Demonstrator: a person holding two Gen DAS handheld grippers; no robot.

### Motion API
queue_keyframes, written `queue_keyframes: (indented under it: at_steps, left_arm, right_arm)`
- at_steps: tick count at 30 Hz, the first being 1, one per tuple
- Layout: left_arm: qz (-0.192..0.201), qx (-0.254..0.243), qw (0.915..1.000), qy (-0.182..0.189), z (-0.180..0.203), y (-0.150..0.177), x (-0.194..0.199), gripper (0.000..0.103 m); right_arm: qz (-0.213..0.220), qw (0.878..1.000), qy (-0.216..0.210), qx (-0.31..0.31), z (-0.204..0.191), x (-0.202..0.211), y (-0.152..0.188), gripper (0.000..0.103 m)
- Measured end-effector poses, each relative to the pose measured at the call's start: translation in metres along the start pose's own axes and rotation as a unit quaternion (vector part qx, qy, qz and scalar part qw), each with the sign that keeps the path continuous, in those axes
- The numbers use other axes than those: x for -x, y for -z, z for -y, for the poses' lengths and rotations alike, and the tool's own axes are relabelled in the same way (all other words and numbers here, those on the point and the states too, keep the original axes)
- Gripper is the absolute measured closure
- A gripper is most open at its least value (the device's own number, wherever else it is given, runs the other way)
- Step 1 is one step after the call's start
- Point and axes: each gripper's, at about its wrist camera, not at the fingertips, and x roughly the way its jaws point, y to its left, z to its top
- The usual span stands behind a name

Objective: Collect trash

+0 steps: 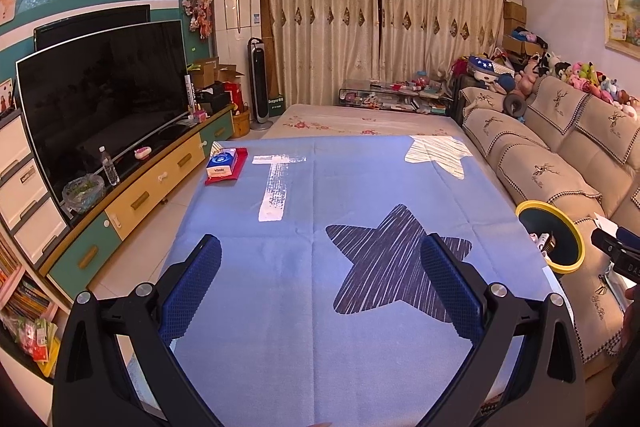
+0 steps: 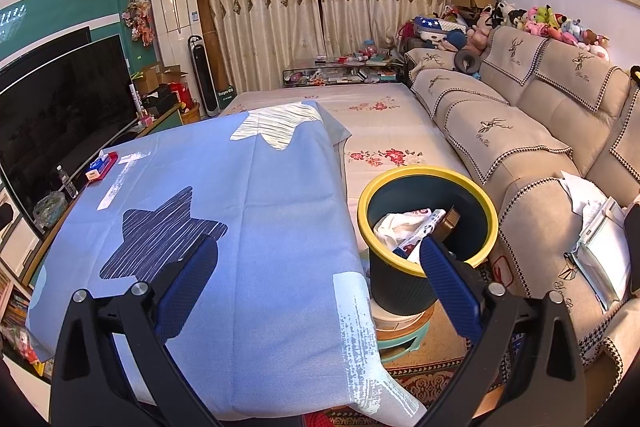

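Both my hand-held grippers, left (image 1: 320, 277) and right (image 2: 318, 279), hang open and empty over the blue-clothed table (image 1: 304, 307). Trash (image 2: 408, 227) sits in the bin (image 2: 428, 175); collecting looks nearly done. Next, I'd scan for leftovers.

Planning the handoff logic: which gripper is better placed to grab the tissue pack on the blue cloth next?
Left. The left gripper is open over the blue cloth, with the tissue pack ahead. The right gripper, also open, sits by the yellow-rimmed bin, farther away.
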Motion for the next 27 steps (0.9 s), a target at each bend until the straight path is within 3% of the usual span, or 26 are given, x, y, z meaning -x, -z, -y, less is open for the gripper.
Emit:
queue_keyframes:
  at_steps: [27]
  left_arm:
    - [-0.007, -0.003, 0.9995, 0.03, -0.001, -0.005, -0.014, 0.005]
  right_arm:
    - [-0.013, 1.0, -0.005, 0.005, -0.005, -0.008, -0.005, 0.007]
